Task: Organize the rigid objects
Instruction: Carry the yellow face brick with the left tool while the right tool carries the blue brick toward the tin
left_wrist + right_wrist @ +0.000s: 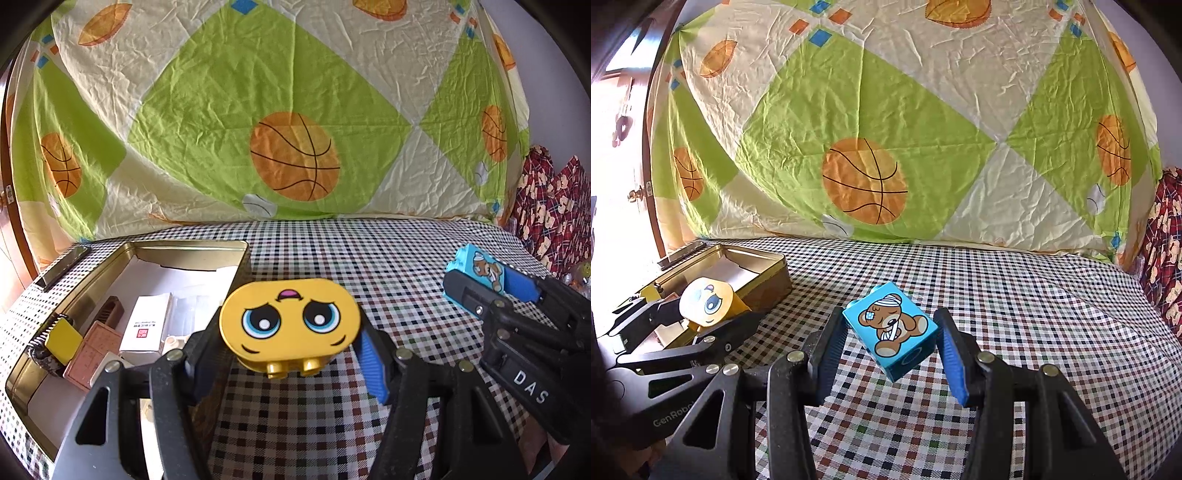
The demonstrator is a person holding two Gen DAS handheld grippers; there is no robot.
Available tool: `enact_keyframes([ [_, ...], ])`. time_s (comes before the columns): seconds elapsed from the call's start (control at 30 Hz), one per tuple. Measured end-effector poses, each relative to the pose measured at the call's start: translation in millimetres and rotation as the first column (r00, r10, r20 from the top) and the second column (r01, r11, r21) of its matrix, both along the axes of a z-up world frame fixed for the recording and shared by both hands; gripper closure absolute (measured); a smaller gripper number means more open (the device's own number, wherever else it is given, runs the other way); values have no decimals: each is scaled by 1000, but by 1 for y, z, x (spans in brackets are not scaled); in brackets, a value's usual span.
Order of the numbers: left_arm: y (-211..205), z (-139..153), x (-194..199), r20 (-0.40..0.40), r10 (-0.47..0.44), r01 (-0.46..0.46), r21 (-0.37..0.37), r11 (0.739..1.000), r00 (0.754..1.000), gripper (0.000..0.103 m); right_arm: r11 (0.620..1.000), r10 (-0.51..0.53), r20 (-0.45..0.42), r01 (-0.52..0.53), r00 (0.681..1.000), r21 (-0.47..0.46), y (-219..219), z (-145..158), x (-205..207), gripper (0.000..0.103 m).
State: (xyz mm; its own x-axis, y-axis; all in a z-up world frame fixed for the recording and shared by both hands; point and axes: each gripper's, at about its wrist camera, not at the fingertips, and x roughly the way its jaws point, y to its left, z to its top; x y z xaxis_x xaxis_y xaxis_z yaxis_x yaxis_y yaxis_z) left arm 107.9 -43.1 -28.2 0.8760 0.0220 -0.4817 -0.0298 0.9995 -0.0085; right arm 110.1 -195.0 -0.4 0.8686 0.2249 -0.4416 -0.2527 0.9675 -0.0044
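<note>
1. Yellow face block [290, 325] clamped in the left hand-held gripper [291, 354], held off the bed's checked sheet [369, 266], long axis running across the jaws, studs pointing back toward the camera.
2. Gold tin [192, 246] just to the left of that block, open, near the bed's left edge; clearly the nearer hand for a drop there, needing a short sideways carry over the tin's right wall.
3. Inside the tin: white card box [147, 325], brown pieces [96, 347], small yellow piece [63, 340], white lining paper; bare space toward the far end, crowded near end likely to obstruct.
4. Blue bear block [892, 328] gripped in the right hand-held gripper [890, 350], tilted, raised above the sheet near the middle of the bed, well apart from the tin.
5. Left hand-held gripper between the right one and the tin, so probably yellow first.
6. Basketball quilt [295, 110] piled behind, clear of both paths.
</note>
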Motion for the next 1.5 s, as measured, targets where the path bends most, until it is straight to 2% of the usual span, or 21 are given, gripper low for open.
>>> enact_keyframes([
  [0.47, 5, 9, -26, 105, 15, -16, 6, 1000, 994, 39, 999, 47, 48, -47, 998, -11, 7, 3, -15, 52],
  [1.5, 23, 16, -67, 210, 44, -44, -7, 999, 977, 39, 988, 154, 130, -153, 979, -18, 21, 9, -44, 52],
])
